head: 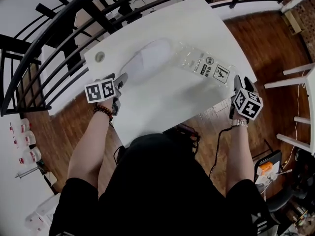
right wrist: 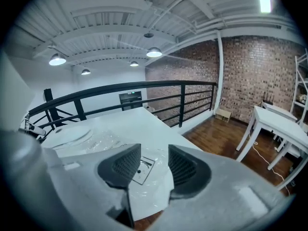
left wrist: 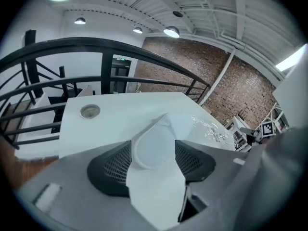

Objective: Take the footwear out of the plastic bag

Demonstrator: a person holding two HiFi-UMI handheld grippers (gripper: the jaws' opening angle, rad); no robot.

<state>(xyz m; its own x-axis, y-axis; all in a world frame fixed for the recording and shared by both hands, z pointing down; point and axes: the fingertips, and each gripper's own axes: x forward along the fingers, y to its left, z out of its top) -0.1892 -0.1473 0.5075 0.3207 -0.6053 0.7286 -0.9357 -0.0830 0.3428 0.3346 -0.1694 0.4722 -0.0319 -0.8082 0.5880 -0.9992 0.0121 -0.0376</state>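
Where they lie, one slipper [head: 146,58], one bag [head: 204,65]

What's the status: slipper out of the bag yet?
Copy: left gripper open, right gripper open; slipper on table beside bag, apparently out; nothing blocking.

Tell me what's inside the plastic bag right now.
The clear plastic bag lies flat; through it only its printed label and the white table show. The white slipper lies at its left end; whether its toe is inside cannot be told.
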